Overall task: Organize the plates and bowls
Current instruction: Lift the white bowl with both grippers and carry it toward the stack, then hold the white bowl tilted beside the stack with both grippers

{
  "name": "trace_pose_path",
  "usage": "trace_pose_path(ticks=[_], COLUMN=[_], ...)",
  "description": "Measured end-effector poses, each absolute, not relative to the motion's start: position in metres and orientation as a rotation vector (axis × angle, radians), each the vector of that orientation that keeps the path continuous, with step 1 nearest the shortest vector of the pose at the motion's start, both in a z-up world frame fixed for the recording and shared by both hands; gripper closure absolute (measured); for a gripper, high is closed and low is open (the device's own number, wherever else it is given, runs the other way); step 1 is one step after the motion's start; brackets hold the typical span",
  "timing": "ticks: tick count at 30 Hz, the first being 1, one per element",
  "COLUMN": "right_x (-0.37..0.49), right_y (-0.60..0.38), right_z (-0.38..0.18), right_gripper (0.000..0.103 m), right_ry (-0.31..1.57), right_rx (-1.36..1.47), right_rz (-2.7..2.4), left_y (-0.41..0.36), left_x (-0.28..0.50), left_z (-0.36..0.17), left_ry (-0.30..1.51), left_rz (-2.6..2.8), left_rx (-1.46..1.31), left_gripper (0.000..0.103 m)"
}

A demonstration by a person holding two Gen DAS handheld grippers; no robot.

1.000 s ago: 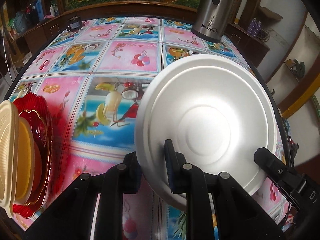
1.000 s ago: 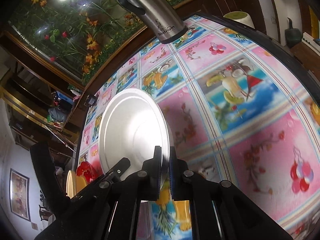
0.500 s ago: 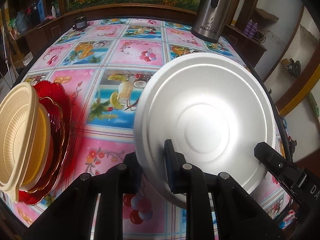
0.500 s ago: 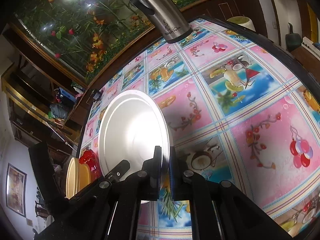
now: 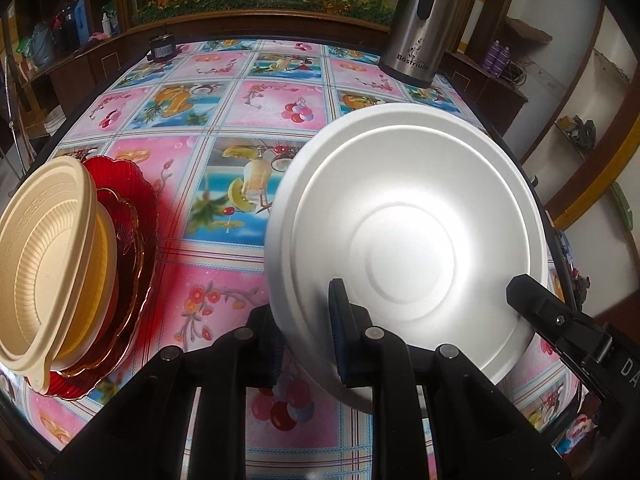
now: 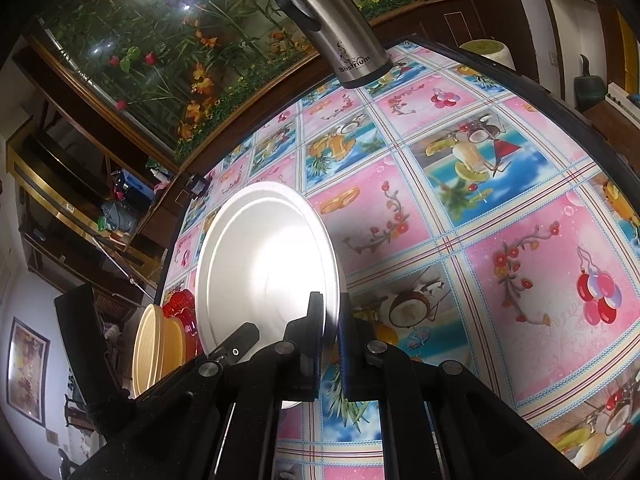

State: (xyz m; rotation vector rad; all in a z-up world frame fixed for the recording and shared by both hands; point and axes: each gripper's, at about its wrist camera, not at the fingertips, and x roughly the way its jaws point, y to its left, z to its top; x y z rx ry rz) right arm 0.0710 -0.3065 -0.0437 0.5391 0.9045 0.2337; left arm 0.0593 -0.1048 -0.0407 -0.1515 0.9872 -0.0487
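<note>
- The left wrist camera sits just behind the left gripper (image 5: 306,322), looking steeply down along its fingers at the table (image 5: 256,96), very near the white plate (image 5: 412,240) ahead.
- The right wrist camera sits just behind the right gripper (image 6: 330,332), tilted down less steeply and rolled, so the table (image 6: 500,220) slants.
- Both views share the white plate (image 6: 264,264), the steel flask (image 5: 420,20) (image 6: 340,24) beyond the grippers, and the stacked bowls (image 5: 52,256) (image 6: 156,348) to the left.
</note>
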Motion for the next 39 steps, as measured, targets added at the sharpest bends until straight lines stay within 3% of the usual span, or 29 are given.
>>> trace_pose_path(ticks=[39], right_x=[0.053], right_y=[-0.273], right_z=[-0.011], right_gripper=[0.097], right_ry=[0.852], right_rx=[0.471], right_rz=[0.331], left_y=[-0.063], left_x=[0.026], left_z=[-0.013], left_ry=[0.904], left_rz=[-0.03], left_rx=[-0.197], left_gripper=[0.086])
